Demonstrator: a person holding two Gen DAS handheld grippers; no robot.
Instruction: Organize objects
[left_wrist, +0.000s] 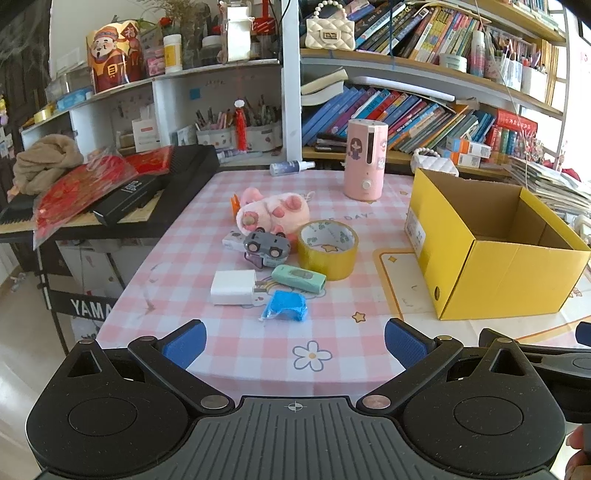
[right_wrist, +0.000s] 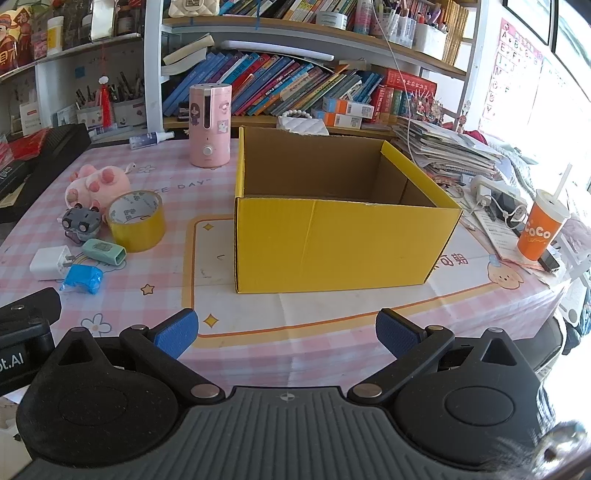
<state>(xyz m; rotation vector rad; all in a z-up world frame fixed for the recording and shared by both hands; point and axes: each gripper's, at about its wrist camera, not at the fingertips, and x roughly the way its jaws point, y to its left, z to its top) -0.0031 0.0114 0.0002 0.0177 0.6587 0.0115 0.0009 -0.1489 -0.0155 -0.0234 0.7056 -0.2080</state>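
Left wrist view shows the clutter at 12 o'clock: blue packet (left_wrist: 284, 305) nearest, white charger (left_wrist: 233, 287) at its 10, green case (left_wrist: 299, 278), tape (left_wrist: 328, 249), toy car (left_wrist: 266, 245) and plush (left_wrist: 272, 213) beyond. Yellow box (left_wrist: 517, 275) stands empty at 3 o'clock on the table (left_wrist: 229, 354). Left hand-held gripper (left_wrist: 294, 341) and right hand-held gripper (right_wrist: 287, 335) both gape wide, holding nothing. Probably best: take the packet first, straddling it squarely, since its wrap looks slippery, then lift clear of the box wall.
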